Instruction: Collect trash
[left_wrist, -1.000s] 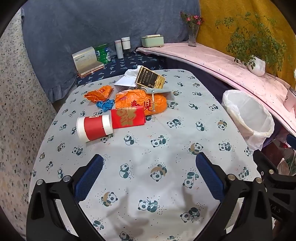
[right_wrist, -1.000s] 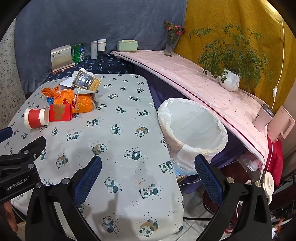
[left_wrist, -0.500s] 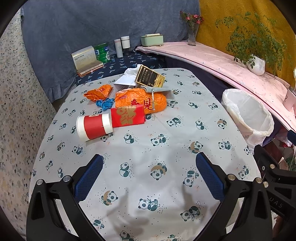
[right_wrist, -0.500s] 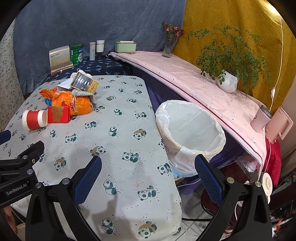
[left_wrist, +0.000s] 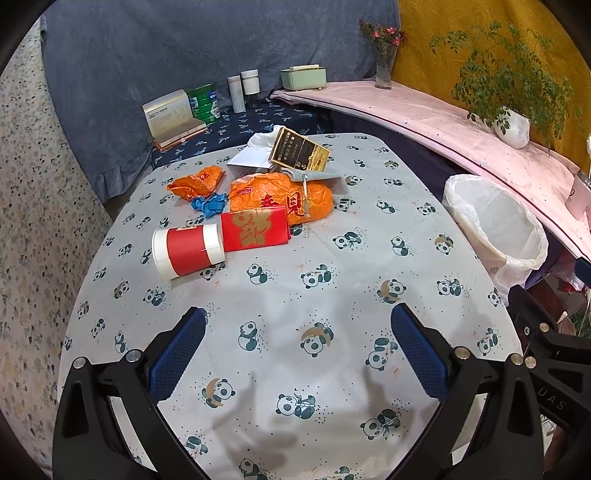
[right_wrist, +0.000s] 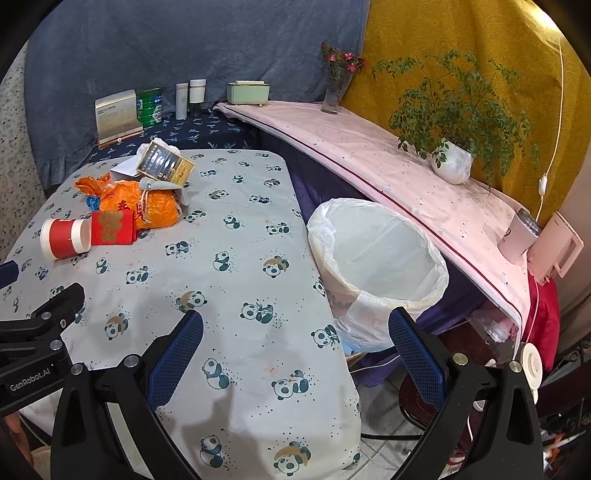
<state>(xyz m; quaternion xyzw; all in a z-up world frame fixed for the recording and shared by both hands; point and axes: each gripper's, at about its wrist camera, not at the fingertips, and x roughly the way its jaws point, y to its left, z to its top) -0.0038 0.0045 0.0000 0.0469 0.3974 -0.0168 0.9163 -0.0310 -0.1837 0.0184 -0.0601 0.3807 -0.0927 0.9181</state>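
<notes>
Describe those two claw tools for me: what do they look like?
Both the left gripper and the right gripper are black plastic forks with silver screws. Their fingers carry blue textured pads. The left one's side reads "GenRobot.AI" in white lettering.

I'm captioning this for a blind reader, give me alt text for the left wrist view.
Open left gripper hovers over a panda-print table; beyond lie a red paper cup, red packet and orange bags. A white-lined bin stands right.
</notes>
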